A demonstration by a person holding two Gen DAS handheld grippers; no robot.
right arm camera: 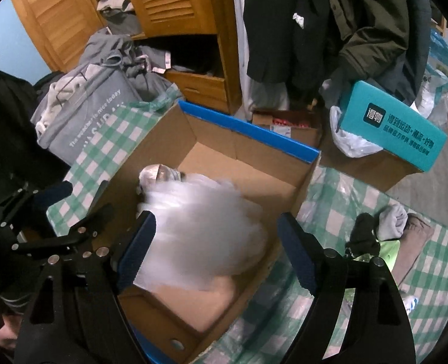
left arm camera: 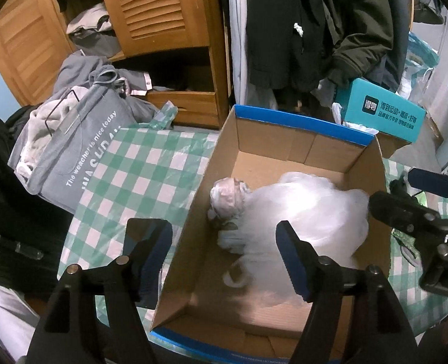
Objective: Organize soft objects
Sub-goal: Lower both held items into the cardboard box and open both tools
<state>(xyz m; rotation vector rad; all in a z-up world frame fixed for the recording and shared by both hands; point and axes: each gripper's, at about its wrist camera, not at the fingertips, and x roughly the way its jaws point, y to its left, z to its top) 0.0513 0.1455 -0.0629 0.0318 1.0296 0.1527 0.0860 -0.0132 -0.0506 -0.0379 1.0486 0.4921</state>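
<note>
An open cardboard box (left arm camera: 284, 157) with a blue rim sits on a surface (left arm camera: 139, 176) covered in green-and-white check plastic; inside it lies a blurred, billowy white plastic bag (left arm camera: 308, 212), and against that bag's far left side a smaller bundle wrapped in clear film (left arm camera: 228, 195). The left tool (left arm camera: 224, 251) hangs over the box's left wall with its blue-padded jaws apart and nothing between them; the white bag lies just beyond its right finger. The right tool (right arm camera: 216, 248) hangs over the same box, jaws spread wide; the bag shows between them, but the pads do not press on it. Both tools hold nothing.

The white bag looks very light, soft and slippery; it would likely crumple under a pinch and spring back when released; a gathered fold or handle loop seems the surest place to grip. Beside the box rest a grey fabric bag (left arm camera: 72, 151) of clothes, and rolled socks (right arm camera: 375, 227) on the right.
</note>
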